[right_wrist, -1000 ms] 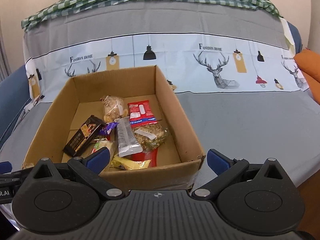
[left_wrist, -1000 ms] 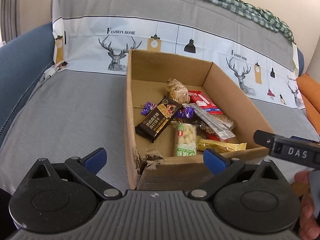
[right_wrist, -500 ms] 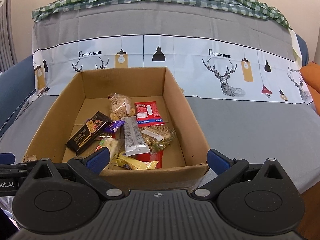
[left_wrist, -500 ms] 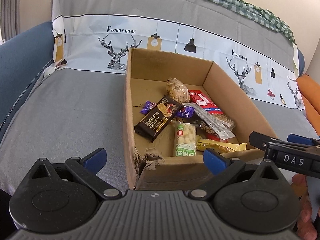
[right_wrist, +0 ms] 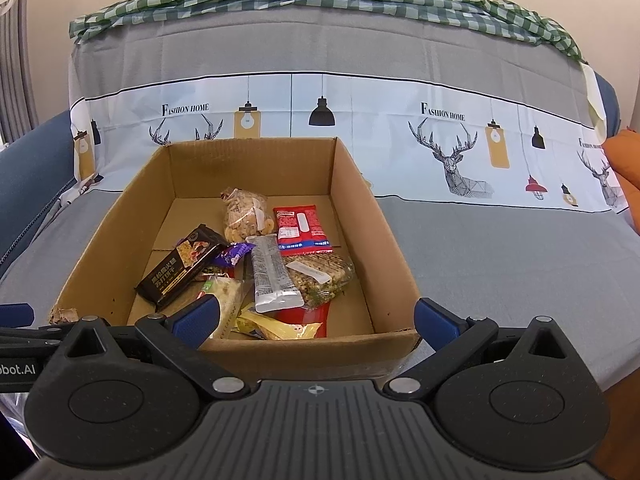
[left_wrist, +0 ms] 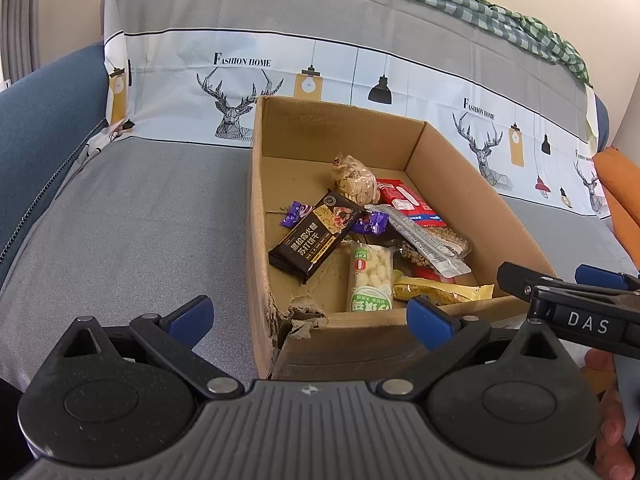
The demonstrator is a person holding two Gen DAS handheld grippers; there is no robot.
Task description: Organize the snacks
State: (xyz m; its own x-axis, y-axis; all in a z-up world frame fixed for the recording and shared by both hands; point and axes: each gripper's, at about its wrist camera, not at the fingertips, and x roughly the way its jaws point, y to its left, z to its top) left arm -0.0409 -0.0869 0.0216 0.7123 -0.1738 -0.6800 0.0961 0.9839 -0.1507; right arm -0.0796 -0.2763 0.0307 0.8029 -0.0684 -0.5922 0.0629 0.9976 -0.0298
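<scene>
Right wrist view looks almost straight down the length of the cardboard box (right_wrist: 400, 264), which sits on the grey sofa cover (right_wrist: 500, 264) with its near wall just ahead of the right gripper (right_wrist: 316, 318). Its blue-tipped fingers are spread wide and hold nothing. The snacks lie heaped in the near half of the box: a black cracker pack (right_wrist: 180, 270) on a diagonal towards the left wall, a silver sachet (right_wrist: 272, 276) running lengthwise away from the tool, a red packet (right_wrist: 302, 230) behind it, a clear bag of biscuits (right_wrist: 244, 220) furthest back, and a yellow wrapper (right_wrist: 280, 328) against the near wall. The right side of the box floor is bare. From the left wrist view the box (left_wrist: 480, 208) lies ahead and to the right of the left gripper (left_wrist: 308, 316), also spread apart and empty, so its fingers straddle the torn near-left corner. I judge the black cracker pack (left_wrist: 316, 236) and the white-and-green puff stick (left_wrist: 370, 276) nearer this hand, while the silver sachet and red packet suit the right. Only the left view shows the puff stick whole, the torn corner, and the right tool's black body (left_wrist: 580, 312) beside the box; only the right view shows the bare floor.
</scene>
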